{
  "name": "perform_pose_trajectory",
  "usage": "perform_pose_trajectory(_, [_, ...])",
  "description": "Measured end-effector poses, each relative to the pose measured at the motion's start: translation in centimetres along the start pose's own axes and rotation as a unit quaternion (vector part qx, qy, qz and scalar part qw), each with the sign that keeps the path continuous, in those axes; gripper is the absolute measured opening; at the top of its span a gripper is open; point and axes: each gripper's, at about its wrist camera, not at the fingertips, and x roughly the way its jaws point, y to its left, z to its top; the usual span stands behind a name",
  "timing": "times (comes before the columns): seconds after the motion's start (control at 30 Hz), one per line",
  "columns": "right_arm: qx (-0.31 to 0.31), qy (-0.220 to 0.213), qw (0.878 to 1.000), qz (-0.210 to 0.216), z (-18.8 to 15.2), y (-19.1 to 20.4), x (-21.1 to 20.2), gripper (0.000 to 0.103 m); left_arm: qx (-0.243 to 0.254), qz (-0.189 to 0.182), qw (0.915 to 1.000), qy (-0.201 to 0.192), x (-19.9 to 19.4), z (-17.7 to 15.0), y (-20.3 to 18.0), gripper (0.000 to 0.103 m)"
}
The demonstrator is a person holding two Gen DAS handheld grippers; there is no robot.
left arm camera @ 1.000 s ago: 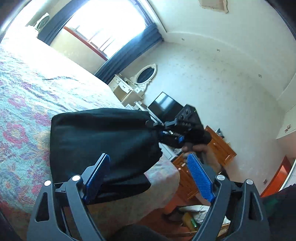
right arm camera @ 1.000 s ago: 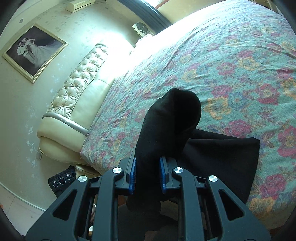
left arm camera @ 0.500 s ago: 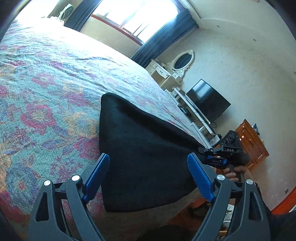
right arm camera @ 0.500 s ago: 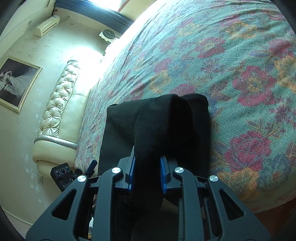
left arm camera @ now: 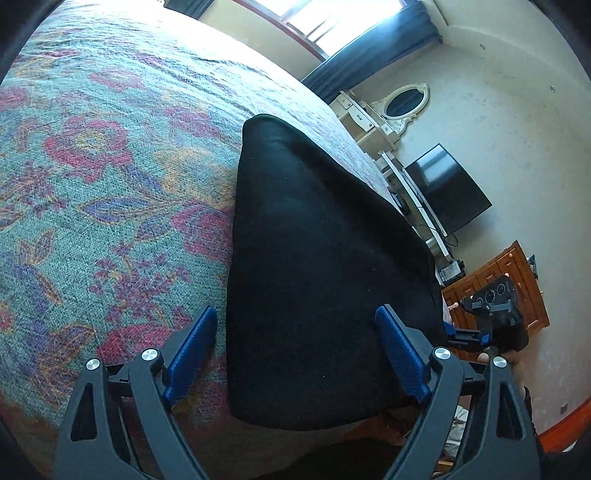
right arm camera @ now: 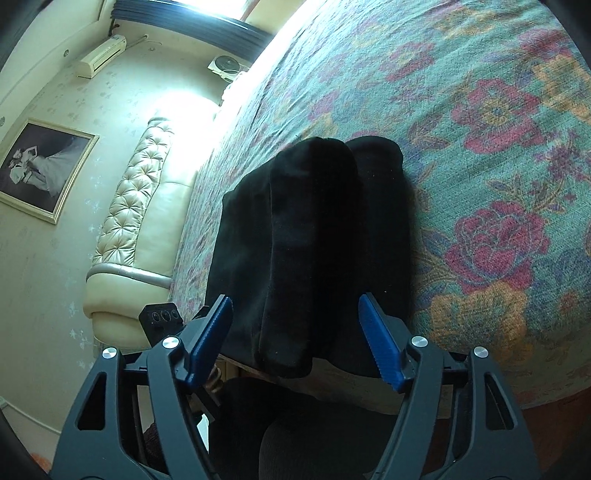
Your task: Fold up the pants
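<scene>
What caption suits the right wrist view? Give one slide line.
Right gripper opening, its jaws clear of the folded black pants lying on the floral bedspread.

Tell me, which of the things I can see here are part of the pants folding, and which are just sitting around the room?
Part of the job:
- black pants, lying folded on the bed
- floral bedspread under them
- left gripper, open
- right gripper, jaws opening, pants between them

Just lying about:
- television
- oval mirror
- wooden cabinet
- framed picture
- padded headboard

Floral bedspread (left arm camera: 110,155) on bed; tufted cream headboard (right arm camera: 136,206) at its head, framed photograph (right arm camera: 40,170) beside it, bright window (left arm camera: 332,18) beyond bed.
</scene>
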Motion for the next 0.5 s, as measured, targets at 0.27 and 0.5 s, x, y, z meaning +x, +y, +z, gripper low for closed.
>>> perform_pose_trajectory(0.27, [-0.026,0.029,0.999,-0.027,-0.6,1.9,1.6,0.071,-0.006,0.001,1.0000,0.006,0.4,0.9,0.6,0.087])
perform_pose_trajectory(0.5, [0.001,0.032,0.999,0.001,-1.4,1.3,2.4,0.072,-0.015,0.010,0.9997,0.013,0.8,1.4,0.5,0.087])
